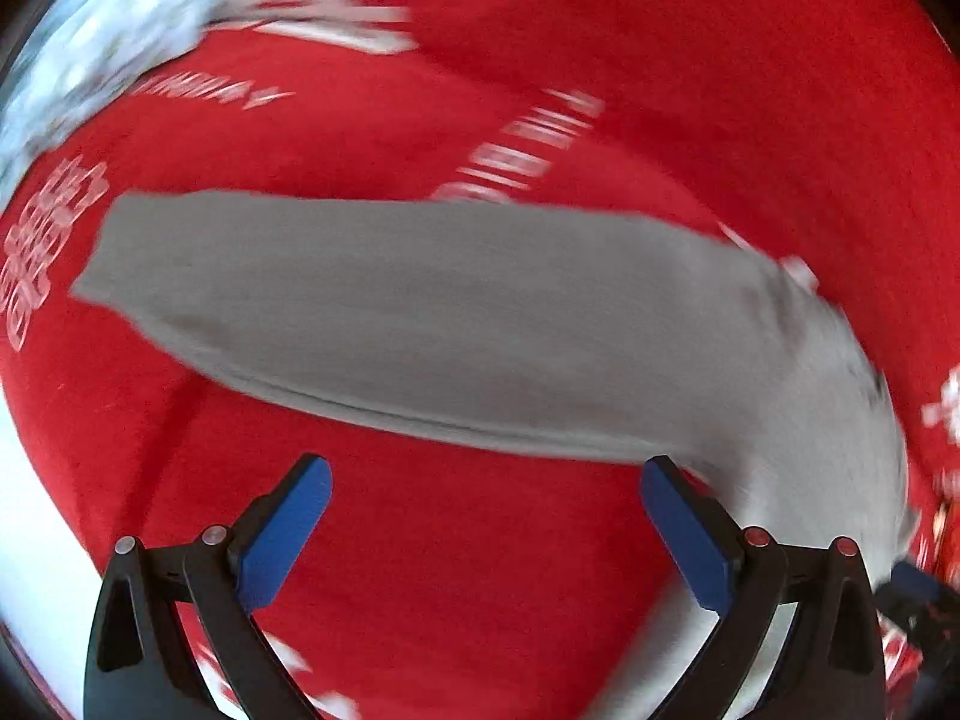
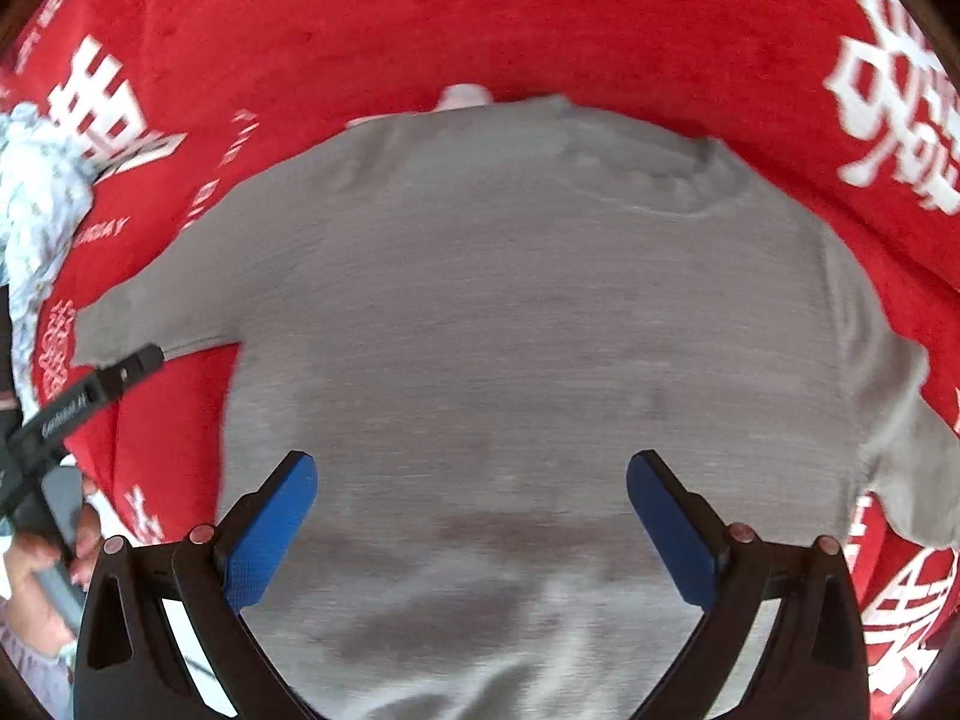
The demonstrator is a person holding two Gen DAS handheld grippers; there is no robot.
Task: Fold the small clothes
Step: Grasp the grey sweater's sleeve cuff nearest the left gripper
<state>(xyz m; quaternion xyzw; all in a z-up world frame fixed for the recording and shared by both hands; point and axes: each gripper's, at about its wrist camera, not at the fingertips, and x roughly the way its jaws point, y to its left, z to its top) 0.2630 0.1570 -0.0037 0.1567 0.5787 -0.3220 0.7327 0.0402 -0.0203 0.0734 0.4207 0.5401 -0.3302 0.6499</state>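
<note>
Left wrist view close above a sleeve of the grey sweater (image 1: 456, 312), right wrist view close above its body (image 2: 528, 330), both facing down onto the red printed cloth (image 1: 690, 48).

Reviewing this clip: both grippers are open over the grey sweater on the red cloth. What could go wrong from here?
1. The left gripper hovers over red cloth just short of the sleeve; closing now might pinch the cloth too.
2. The right gripper sits over the sweater body, away from any edge, so a grab may bunch it.
3. The patterned garment lies near the sleeve and could get dragged in.
</note>
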